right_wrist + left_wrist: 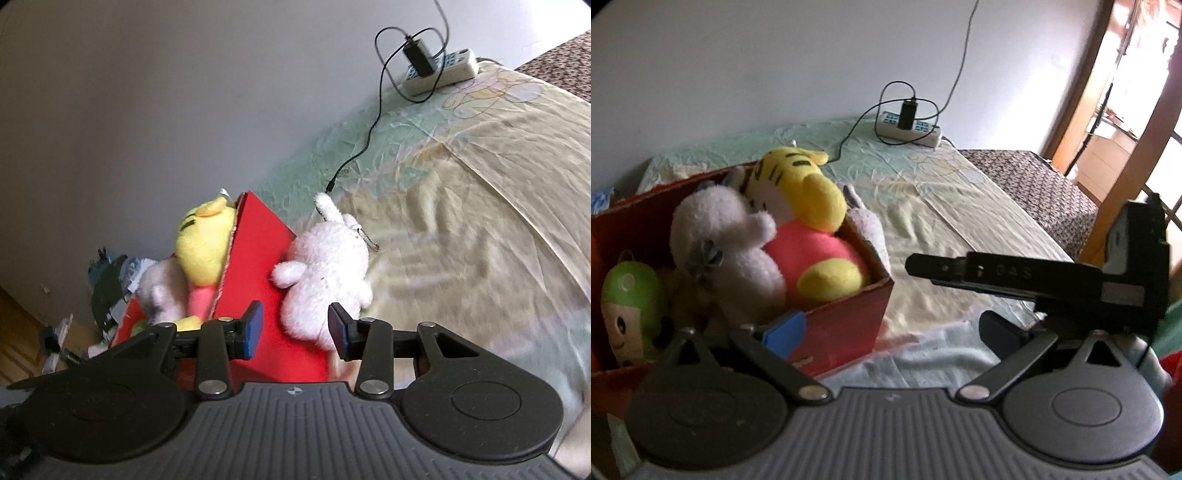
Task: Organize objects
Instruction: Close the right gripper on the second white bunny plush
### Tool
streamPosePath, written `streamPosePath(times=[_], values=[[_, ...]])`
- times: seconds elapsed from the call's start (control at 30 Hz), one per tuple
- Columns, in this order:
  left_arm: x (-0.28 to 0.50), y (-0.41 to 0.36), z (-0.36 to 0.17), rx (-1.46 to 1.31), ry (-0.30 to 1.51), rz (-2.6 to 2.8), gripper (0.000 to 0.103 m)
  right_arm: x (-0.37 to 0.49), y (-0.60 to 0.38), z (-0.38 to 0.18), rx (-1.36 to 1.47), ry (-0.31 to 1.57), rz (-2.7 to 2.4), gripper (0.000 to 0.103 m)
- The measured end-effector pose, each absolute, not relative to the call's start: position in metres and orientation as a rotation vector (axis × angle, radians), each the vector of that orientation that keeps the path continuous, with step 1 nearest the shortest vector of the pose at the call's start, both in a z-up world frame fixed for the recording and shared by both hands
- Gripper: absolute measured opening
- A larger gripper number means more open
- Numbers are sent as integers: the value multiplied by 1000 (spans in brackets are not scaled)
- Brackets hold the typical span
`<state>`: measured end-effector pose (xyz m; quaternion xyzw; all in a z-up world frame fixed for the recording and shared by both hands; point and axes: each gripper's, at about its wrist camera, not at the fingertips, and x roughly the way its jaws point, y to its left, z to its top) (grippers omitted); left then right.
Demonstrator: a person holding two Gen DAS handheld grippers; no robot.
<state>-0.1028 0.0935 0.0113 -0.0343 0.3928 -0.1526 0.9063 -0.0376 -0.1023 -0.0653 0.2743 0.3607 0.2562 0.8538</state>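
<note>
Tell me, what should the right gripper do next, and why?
Probably ease forward and close on the white bunny. It lies outside the red box, leaning on its wall, and the right gripper is open just short of it.

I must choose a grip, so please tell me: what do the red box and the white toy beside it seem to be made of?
Red box: probably cardboard, matte; its cut edge looks rough and pale. White plush toy: soft fuzzy fabric, seemingly stuffed.
</note>
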Motion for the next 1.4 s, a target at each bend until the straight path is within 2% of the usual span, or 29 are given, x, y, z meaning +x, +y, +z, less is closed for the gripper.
streamPosePath(times=[0.47,0.73,1.4], values=[[-102,73,5,-138,838,-162,100,32,-86,-85,448,890,654,43],[-100,64,0,-188,857,-91,100,41,-97,-104,421,957,685,48],[-51,-12,-15,-111,875,-282,98,63,-194,-108,514,913,570,47]])
